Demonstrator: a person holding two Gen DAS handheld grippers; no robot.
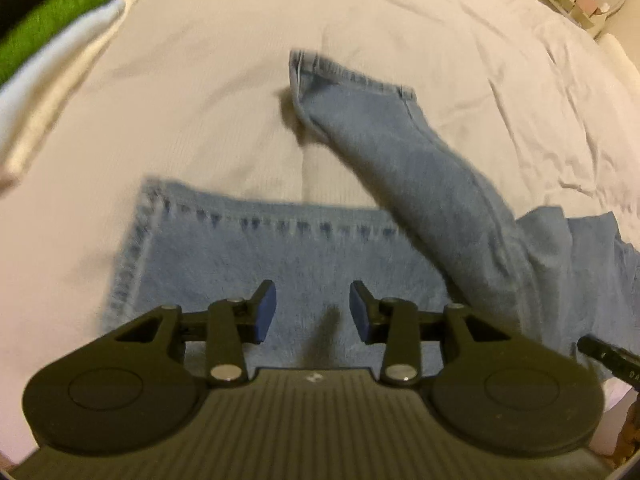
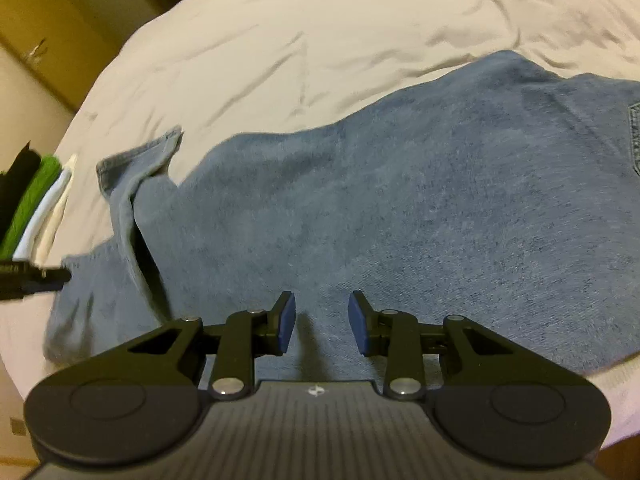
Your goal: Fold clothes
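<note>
The left gripper (image 1: 313, 312) hangs part open and empty over the jeans' (image 1: 280, 256) hem; the right gripper (image 2: 322, 322), likewise part open, holds nothing above the thigh; the jeans lie spread on the bed (image 2: 280, 40), one leg crossed over the other; denim looks heavy, limp, unslippery; best pinched at hems or waistband.
</note>
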